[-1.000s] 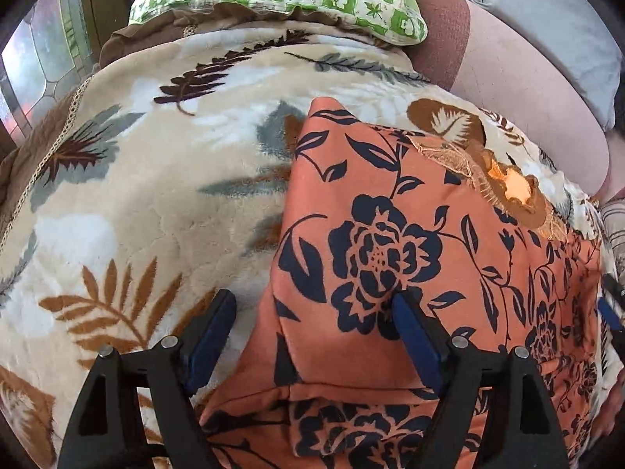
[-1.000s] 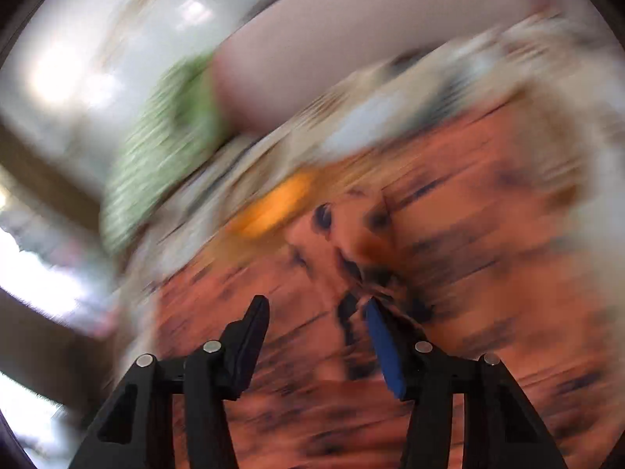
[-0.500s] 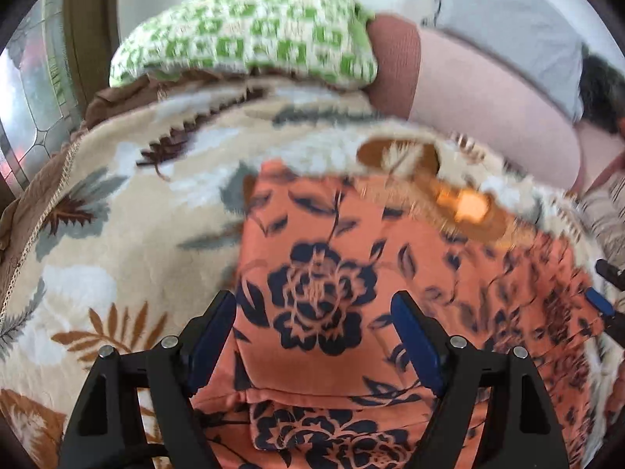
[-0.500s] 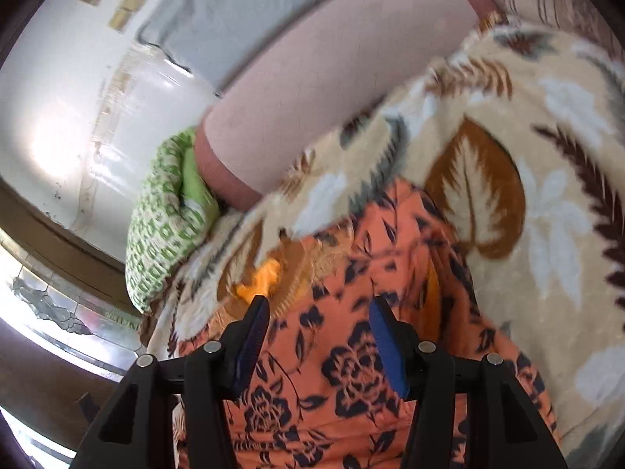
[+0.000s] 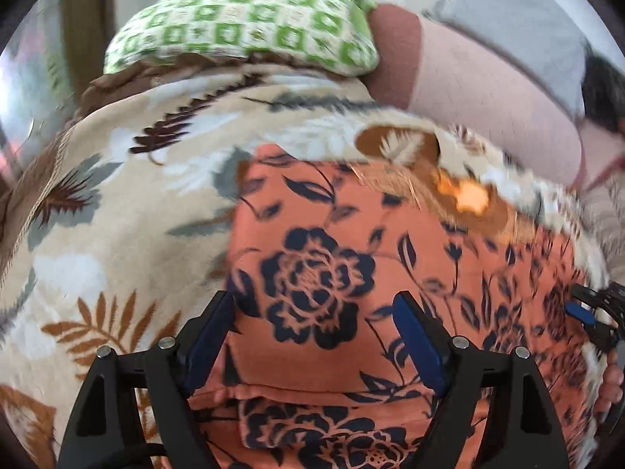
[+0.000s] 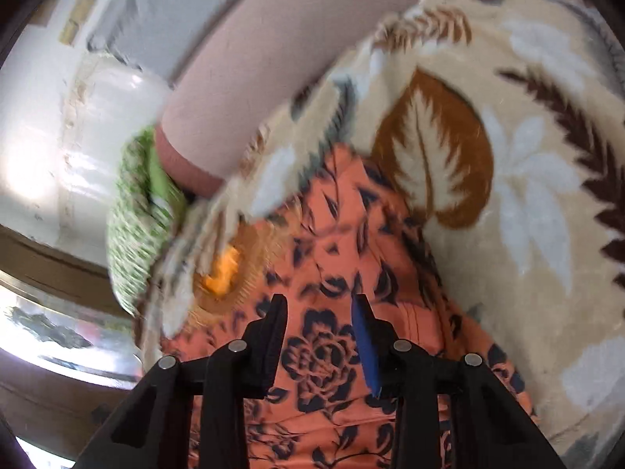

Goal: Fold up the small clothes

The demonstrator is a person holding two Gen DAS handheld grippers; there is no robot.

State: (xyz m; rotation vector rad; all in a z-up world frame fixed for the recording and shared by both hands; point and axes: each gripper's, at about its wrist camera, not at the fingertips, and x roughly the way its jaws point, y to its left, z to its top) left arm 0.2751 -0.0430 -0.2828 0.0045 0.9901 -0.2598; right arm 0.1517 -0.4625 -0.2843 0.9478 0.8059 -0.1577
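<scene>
The orange flowered garment [image 5: 390, 242] lies flat on the leaf-print blanket [image 5: 117, 215], its folded hem nearest. In the left view, the left tongs [image 5: 312, 336] hang released, jaws wide over it. In the right view, the garment runs lengthwise ahead of the right tongs [image 6: 318, 336], whose jaws have just been closing, cloth beneath them, not yet pinched.

An orange garment [image 5: 390, 234] with dark navy flowers lies flat on a leaf-patterned blanket [image 5: 117, 215], its near edge folded over in a seam
</scene>
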